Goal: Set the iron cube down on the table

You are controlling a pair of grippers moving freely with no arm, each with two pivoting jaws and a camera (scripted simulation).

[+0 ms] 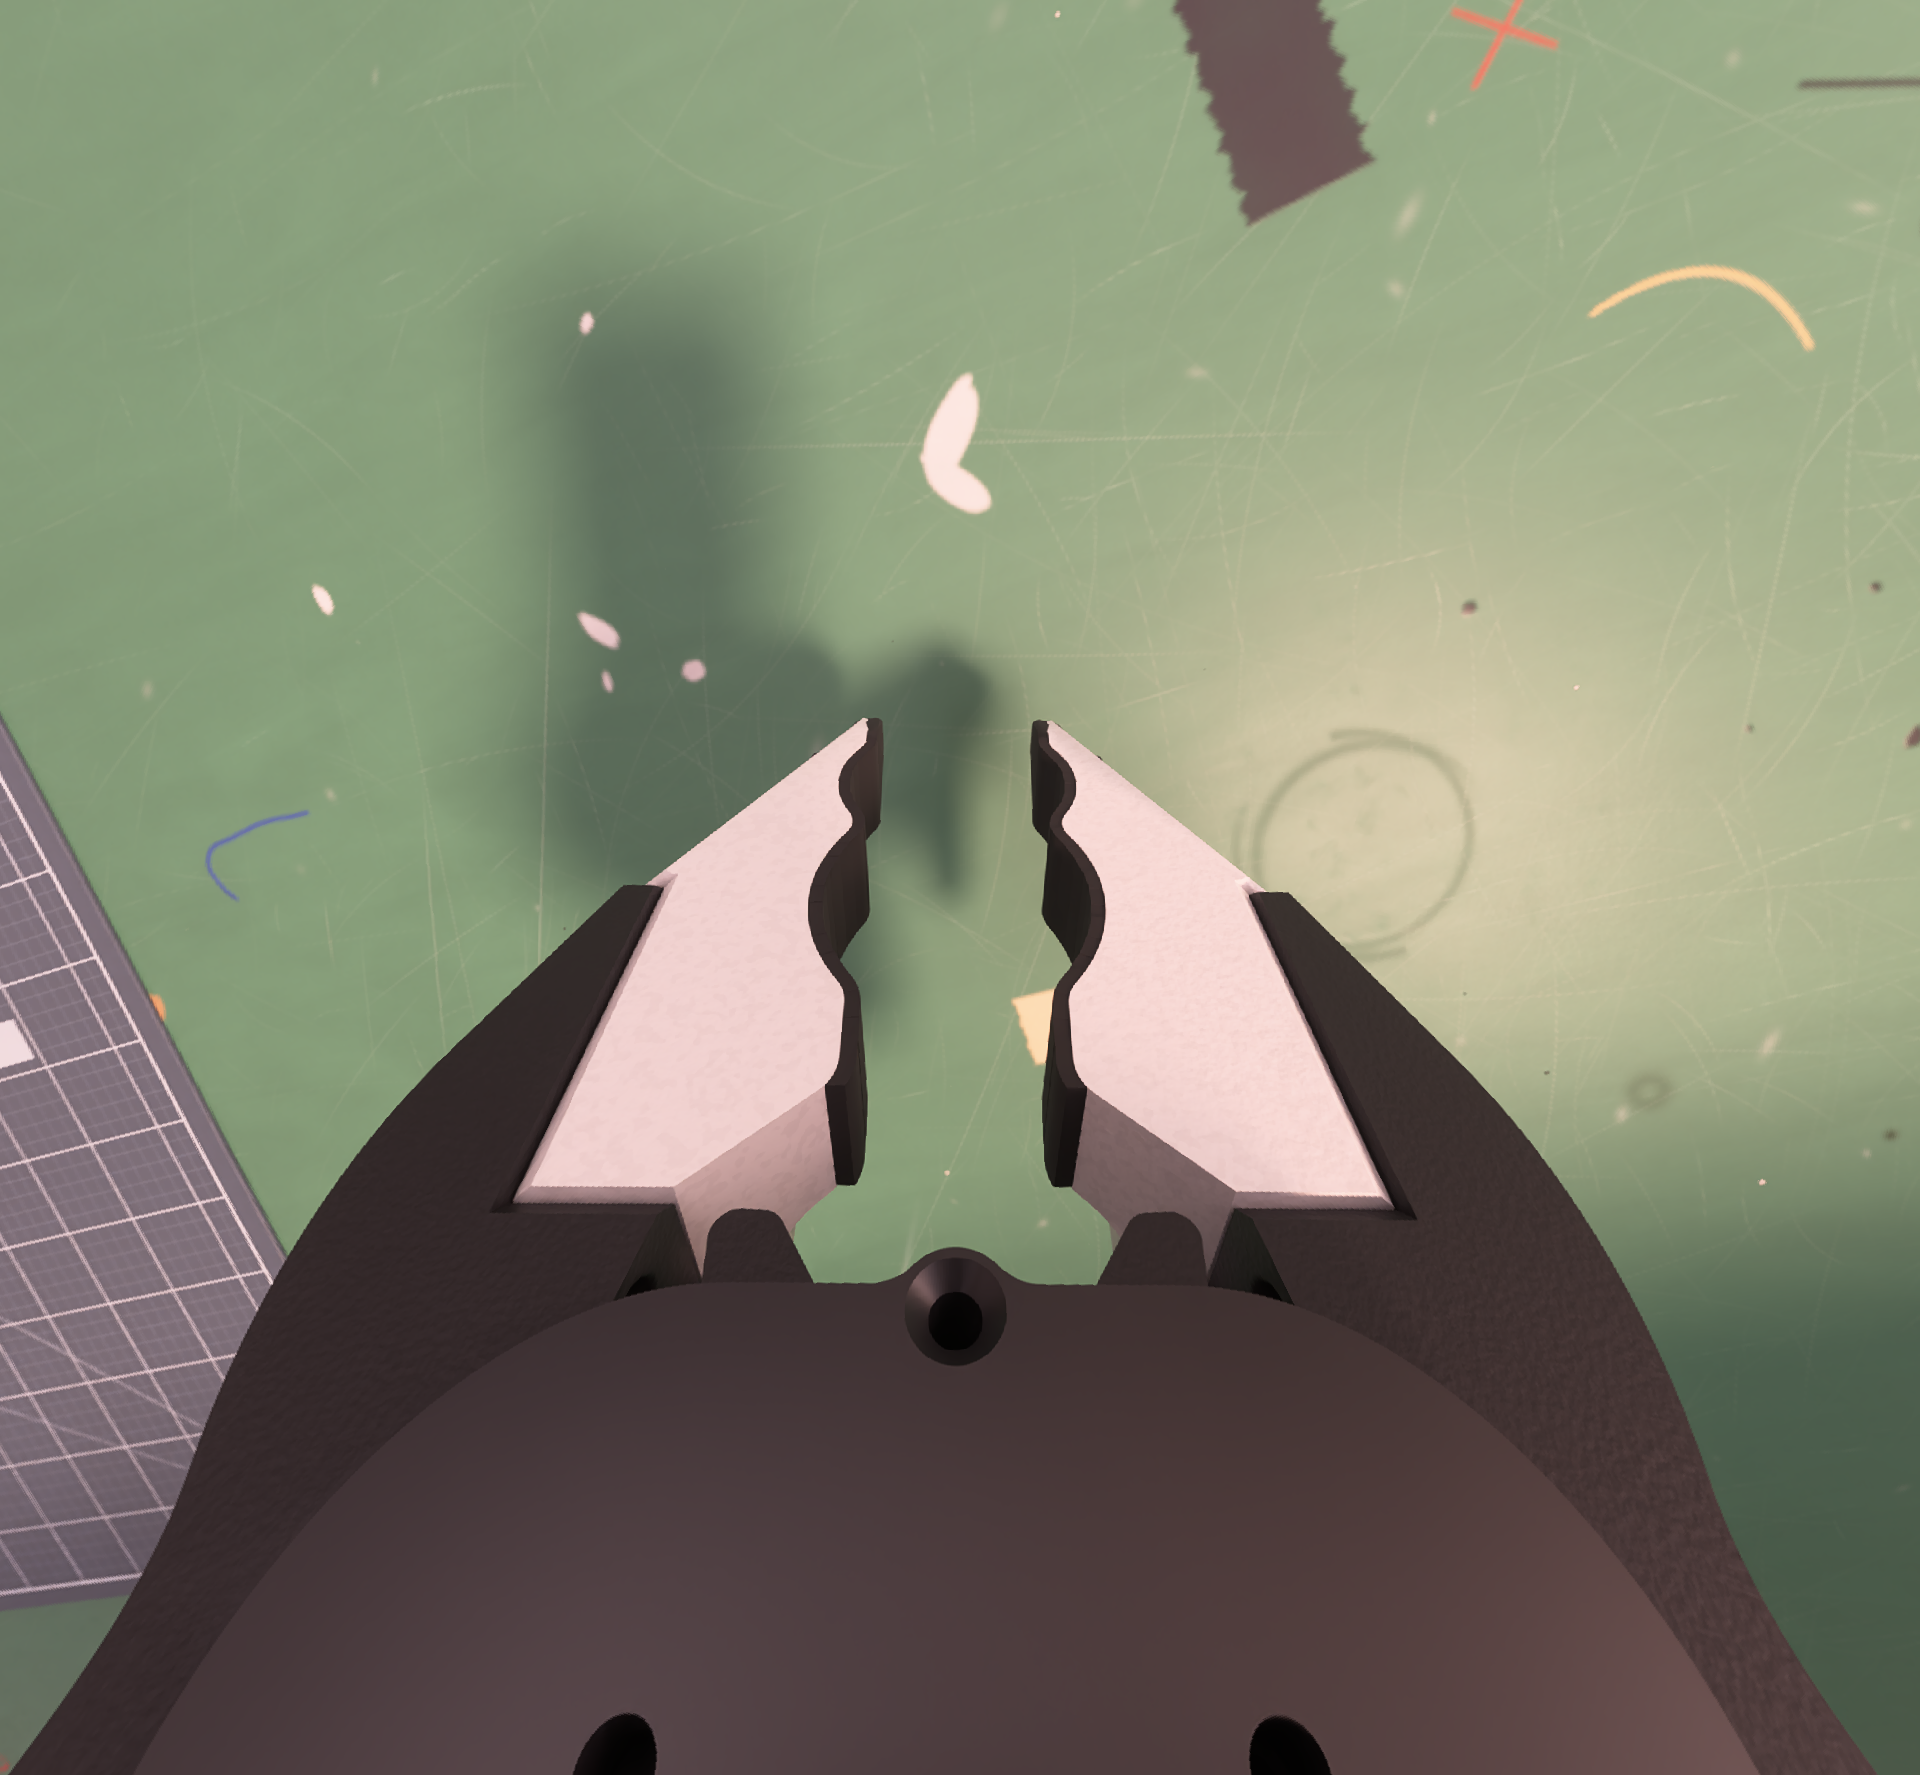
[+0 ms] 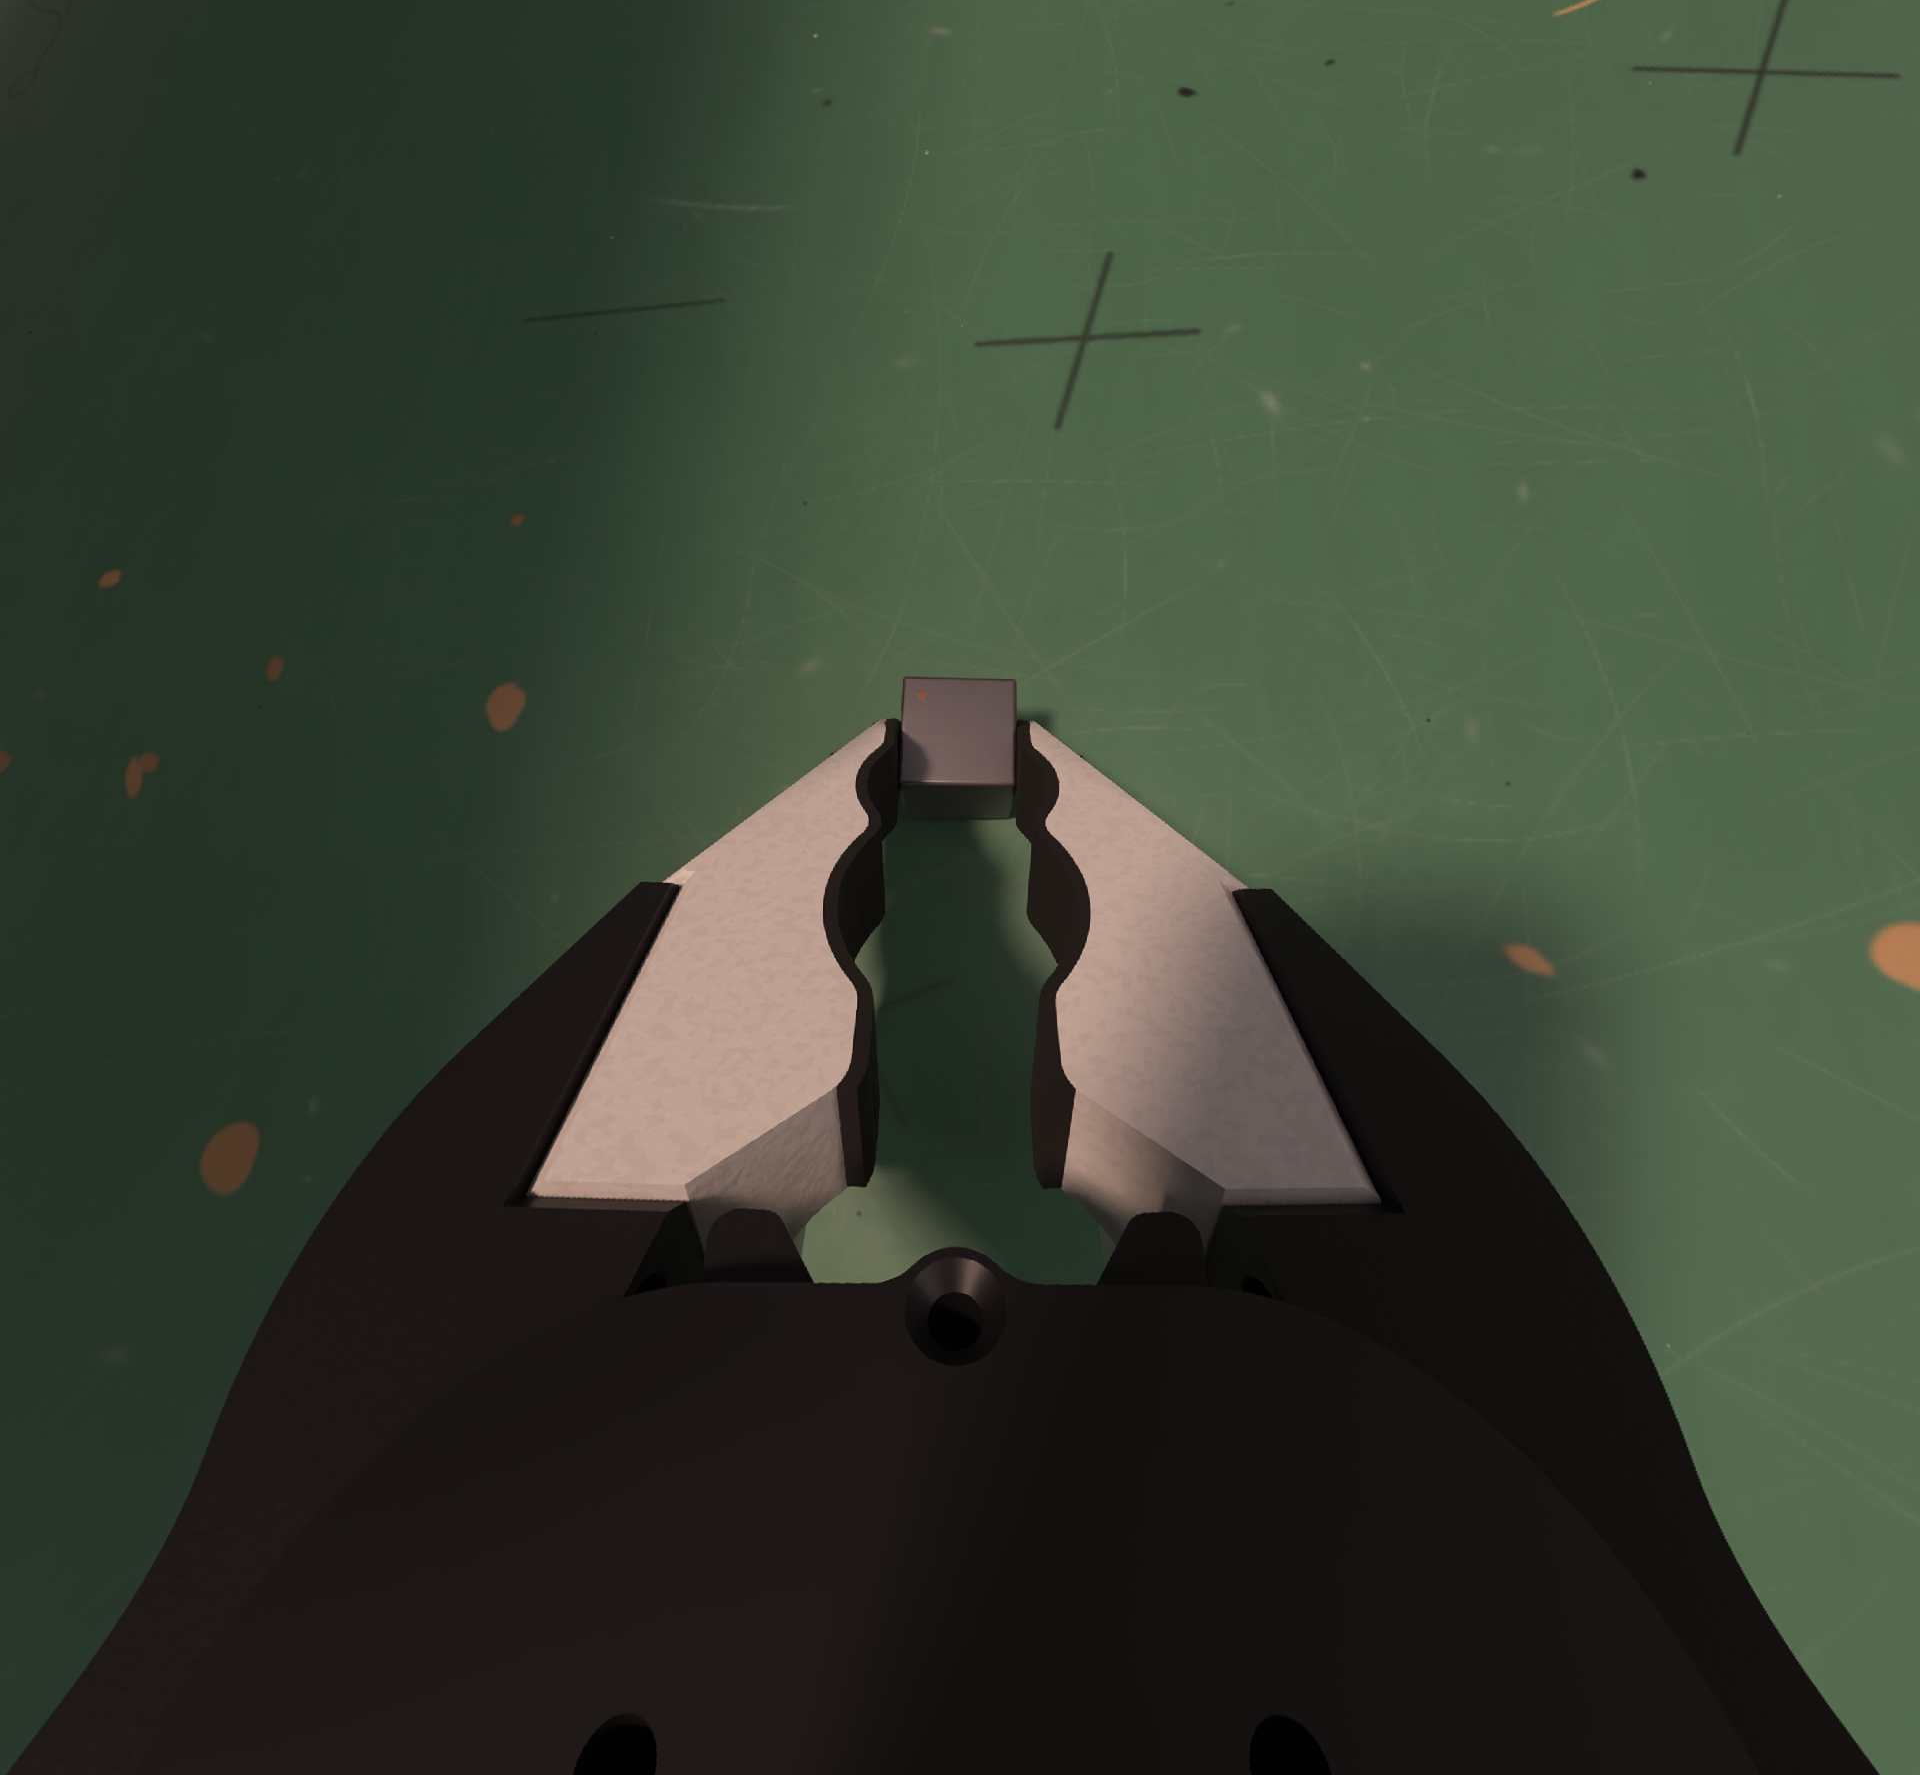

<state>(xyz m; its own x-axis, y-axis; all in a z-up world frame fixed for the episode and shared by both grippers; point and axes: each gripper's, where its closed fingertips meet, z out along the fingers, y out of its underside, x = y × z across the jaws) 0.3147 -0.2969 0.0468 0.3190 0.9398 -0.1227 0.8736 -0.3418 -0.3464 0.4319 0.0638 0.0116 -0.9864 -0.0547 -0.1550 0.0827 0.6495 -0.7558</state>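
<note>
A: Where was the iron cube (image 2: 957, 746)?

B: Right wrist view, btwn the tips of the right gripper (image 2: 957, 769). Small grey block, top face lit, tiny orange speck near its far-left corner. Both tips pressed against its sides, so the tongs were clenched on it. A thin dark shadow showed just right of the cube on the table (image 2: 1351, 582); couldn't tell if the cube touched the surface or hung just above.

A: And the left gripper (image 1: 957, 749)?

B: Released, nothing btwn the fingers, clear gap w/ green table (image 1: 312, 271) showing through. Its shadow fell on the surface far-left of the tips.

A: Other stuff around?

B: Left view: dark rectangular patch w/ jagged edges (image 1: 1270, 68) far right, red cross mark (image 1: 1503, 42) beside it, white blotch (image 1: 951, 447) past the tips, faint ring stain (image 1: 1356, 842) right of the fingers, grey gridded mat (image 1: 94, 1258) at near left. Right view: two dark cross marks (image 2: 1086, 338) (image 2: 1761, 73) far side, orange spots (image 2: 505, 705) at left.
</note>
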